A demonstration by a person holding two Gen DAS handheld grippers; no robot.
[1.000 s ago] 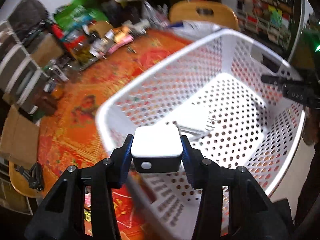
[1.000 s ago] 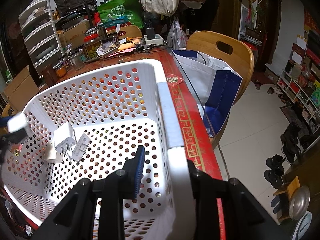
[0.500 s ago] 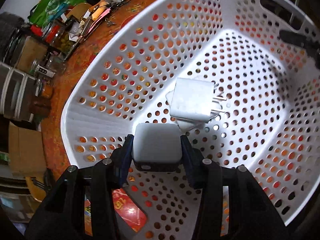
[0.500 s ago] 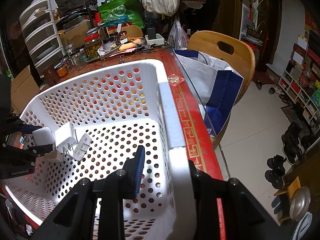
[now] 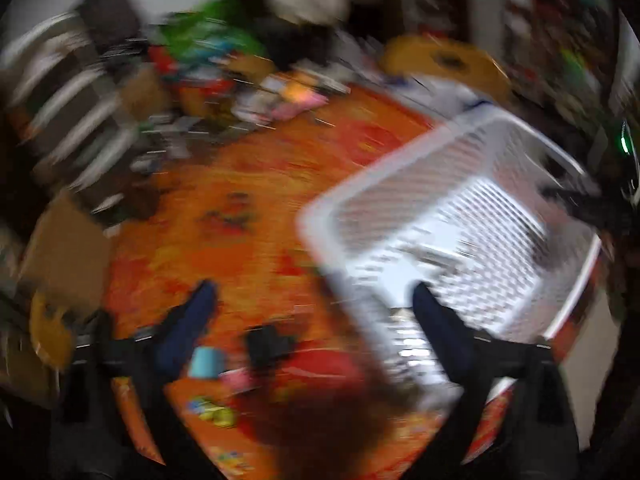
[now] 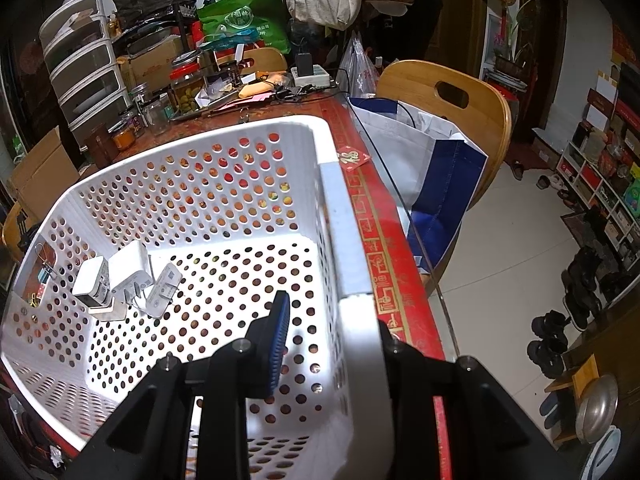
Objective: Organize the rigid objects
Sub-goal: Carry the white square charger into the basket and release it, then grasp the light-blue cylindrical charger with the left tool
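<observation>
A white perforated basket (image 6: 332,200) stands on the red table; it also shows, blurred, in the left wrist view (image 5: 452,208). Inside it lie a white charger cube (image 6: 90,282), a white plug adapter (image 6: 130,266) and a flat white adapter (image 6: 162,290), close together at the left. My right gripper (image 6: 332,344) is shut on the basket's right rim. My left gripper (image 5: 312,312) is open and empty, over the table beside the basket's left corner. The left wrist view is heavily motion-blurred.
Small items lie on the red table near my left gripper: a light blue object (image 5: 206,362) and a black object (image 5: 268,344). Jars, boxes and clutter (image 6: 188,88) fill the table's far side. A wooden chair (image 6: 452,100) with a white-blue bag (image 6: 424,160) stands right.
My left gripper has let go of the white charger cube into the basket, opened, and swung up and left out of the basket. The right gripper has not moved.
</observation>
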